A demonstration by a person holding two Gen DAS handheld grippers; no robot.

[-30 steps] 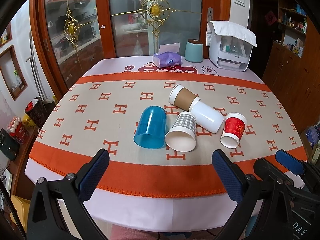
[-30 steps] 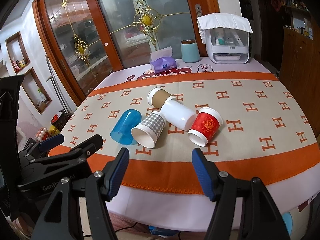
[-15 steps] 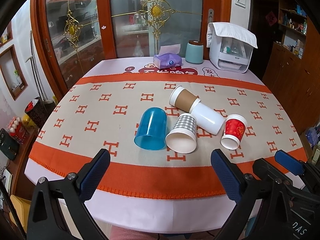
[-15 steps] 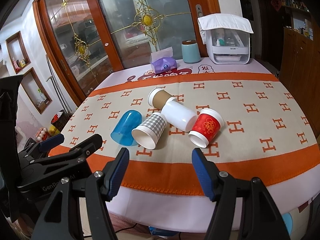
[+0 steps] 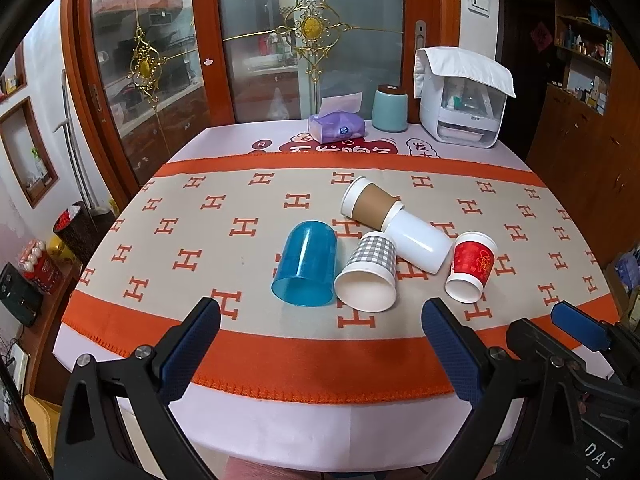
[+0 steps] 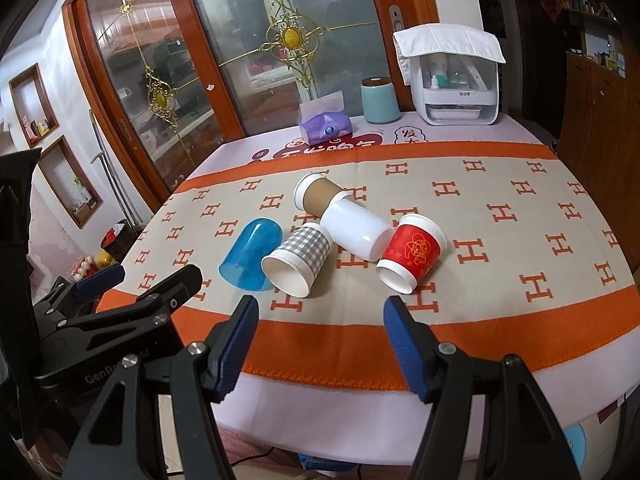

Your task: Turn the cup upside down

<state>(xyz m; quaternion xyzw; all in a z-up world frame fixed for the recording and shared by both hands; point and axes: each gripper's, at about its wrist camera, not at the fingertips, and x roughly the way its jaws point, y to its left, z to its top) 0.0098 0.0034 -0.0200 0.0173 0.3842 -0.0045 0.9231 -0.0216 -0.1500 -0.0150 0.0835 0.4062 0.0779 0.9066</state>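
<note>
Several cups lie on their sides on the patterned cloth: a clear blue plastic cup, a grey checked paper cup, a white cup, a brown-sleeved cup and a red paper cup. My left gripper is open and empty, above the table's near edge in front of the blue and checked cups. My right gripper is open and empty, near the front edge before the checked and red cups.
At the table's far edge stand a purple tissue pack, a teal canister and a white covered appliance. Glass doors with wooden frames stand behind. The left gripper's body shows at the lower left of the right wrist view.
Both views have shifted only slightly; the cups lie where they were and both grippers stay open.
</note>
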